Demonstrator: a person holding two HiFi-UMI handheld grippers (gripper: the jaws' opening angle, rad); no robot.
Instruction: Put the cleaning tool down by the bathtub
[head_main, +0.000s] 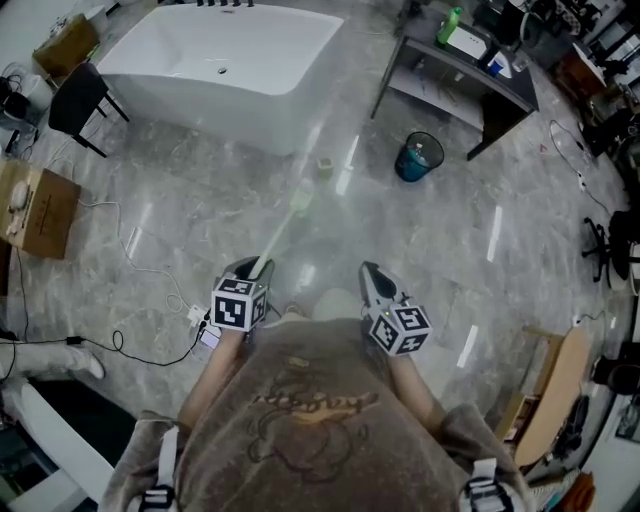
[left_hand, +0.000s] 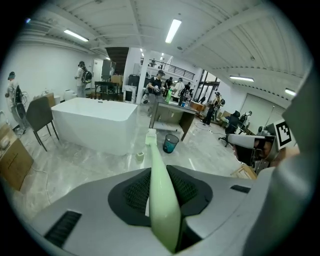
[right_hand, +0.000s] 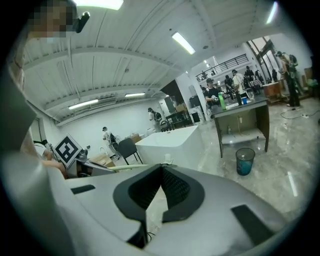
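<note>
1. The left gripper (left_hand: 160, 175) has its jaws closed narrow on the handle of a pale green long-handled brush (left_hand: 151, 150). The dark pads press it from both sides. The handle runs out forward and ends in a small whitish head.
2. The right gripper (right_hand: 161, 168) holds nothing. Its pads meet at the tips, with only bare floor showing through the gap lower down.
3. From overhead, both grippers sit close in front of the person's chest, the left one (head_main: 250, 270) just beside the right one (head_main: 370, 270). The brush (head_main: 285, 225) slants up and away over the marble floor (head_main: 200, 200), off the ground, pointing toward the near right corner of the white bathtub (head_main: 220, 50).
4. I'd say this is the carrying step. The tub is well apart from the person, so nothing has been set down yet.
5. The next move calls for closing in on the tub, lowering the left gripper until the brush lies on the floor beside the tub wall, and only then letting the jaws part.
6. A small pale cup-like thing (head_main: 324, 163) stands on the floor near that corner, and a teal waste bin (head_main: 418, 157) further right by the desk (head_main: 460, 65). I can't tell whether the cup is a holder for the brush.
7. The bristles blur out in the head view, the handle's butt end is swallowed under the jaws, and the person's torso hides the floor underfoot.
</note>
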